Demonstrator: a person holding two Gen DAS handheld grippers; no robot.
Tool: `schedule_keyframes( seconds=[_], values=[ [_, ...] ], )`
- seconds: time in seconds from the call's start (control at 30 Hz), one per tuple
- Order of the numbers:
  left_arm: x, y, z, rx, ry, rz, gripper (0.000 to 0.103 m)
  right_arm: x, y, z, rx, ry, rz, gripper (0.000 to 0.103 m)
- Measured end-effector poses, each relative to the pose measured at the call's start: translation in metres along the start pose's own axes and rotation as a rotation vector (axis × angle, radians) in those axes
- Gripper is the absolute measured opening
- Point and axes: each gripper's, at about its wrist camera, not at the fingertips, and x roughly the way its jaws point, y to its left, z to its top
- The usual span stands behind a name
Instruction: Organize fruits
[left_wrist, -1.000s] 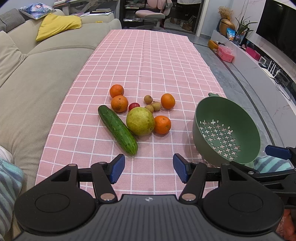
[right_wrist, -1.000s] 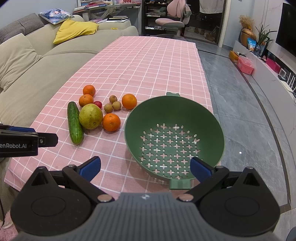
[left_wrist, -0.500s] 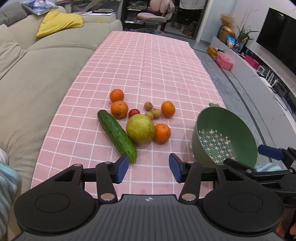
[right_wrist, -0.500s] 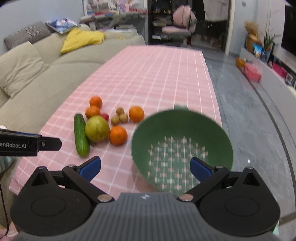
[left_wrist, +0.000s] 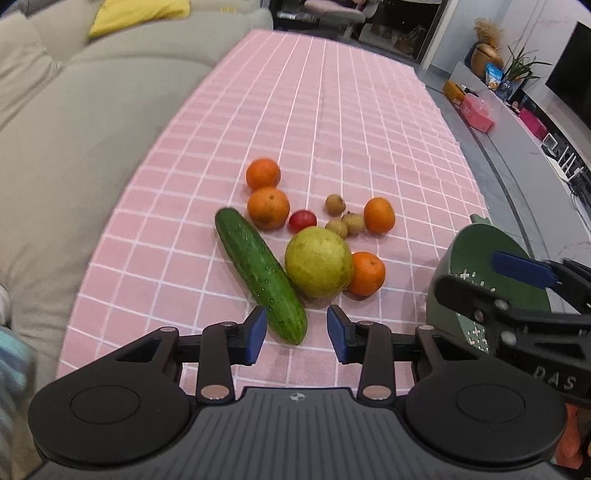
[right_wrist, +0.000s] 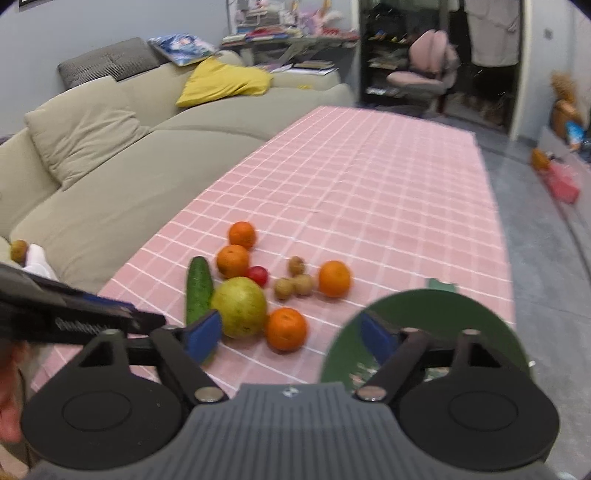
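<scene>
Green cucumber (left_wrist: 260, 275) sits between your narrowing left gripper (left_wrist: 295, 334) jaws, ungripped; right gripper (right_wrist: 291, 334) jaws, closing, hold nothing. An off-centre pinch could roll it.

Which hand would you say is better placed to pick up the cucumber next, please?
Left, probably: the left gripper has just been closing, fingers either side of the cucumber. The right gripper sits nearer the green colander.
</scene>
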Motion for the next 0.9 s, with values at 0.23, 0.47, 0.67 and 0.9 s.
schedule_keyframes(
  seconds=[0.23,0.47,0.67,0.9],
  values=[
    [0.035,0.033,0.014,-0.170,0.080,-0.005,0.042,0.050,0.008,0.017,-0.073,0.080,0.104,0.059],
    [0.055,0.060,0.031,-0.277,0.078,-0.004,0.042,0.101,0.015,0.028,-0.067,0.162,0.186,0.059],
    [0.073,0.072,0.039,-0.346,0.091,-0.024,0.043,0.131,0.015,0.029,-0.067,0.218,0.209,0.059],
    [0.095,0.075,0.039,-0.418,0.110,-0.060,0.052,0.148,0.014,0.027,-0.044,0.265,0.242,0.062]
  ],
)
